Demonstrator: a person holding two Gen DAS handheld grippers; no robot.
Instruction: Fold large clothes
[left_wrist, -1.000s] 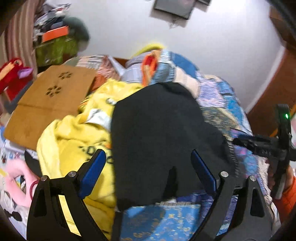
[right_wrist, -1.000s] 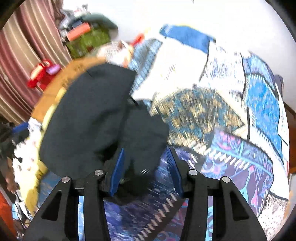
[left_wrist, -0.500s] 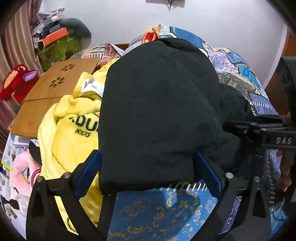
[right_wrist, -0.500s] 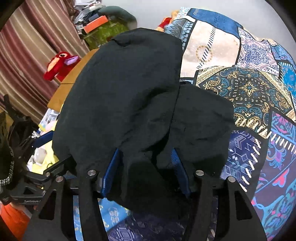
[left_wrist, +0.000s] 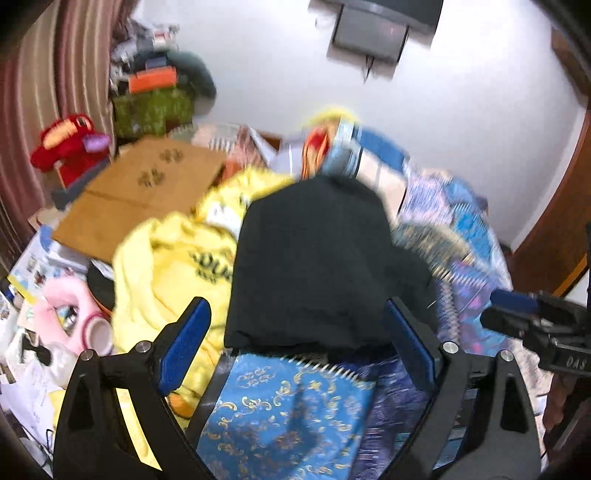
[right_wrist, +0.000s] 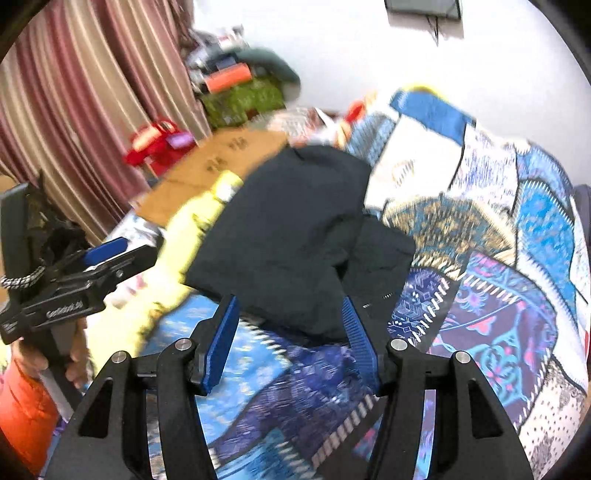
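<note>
A folded black garment (left_wrist: 314, 266) lies on the patterned bedspread (left_wrist: 288, 398), partly over a yellow garment (left_wrist: 166, 266). My left gripper (left_wrist: 295, 314) hangs a little above and short of its near edge. Its jaws stand wide and are closing slightly, with nothing between them. In the right wrist view the black garment (right_wrist: 288, 229) lies just beyond my right gripper (right_wrist: 289, 306), which is open with its blue pads (right_wrist: 221, 336) clear of the cloth. Each gripper shows in the other's view: the left gripper (right_wrist: 107, 254) at left, the right gripper (left_wrist: 517, 306) at right.
A wooden board (left_wrist: 140, 199) lies at the back left, with a red plush toy (left_wrist: 66, 144) and stacked boxes (left_wrist: 151, 107) behind it. Pink items (left_wrist: 70, 314) and papers crowd the left edge. Striped curtains (right_wrist: 74, 110) hang at left. A hand (right_wrist: 77, 354) holds the left gripper's handle.
Both grippers have drawn back and up from the black garment. The right gripper's jaws widened and let go of the cloth, which now lies free on the bed.
</note>
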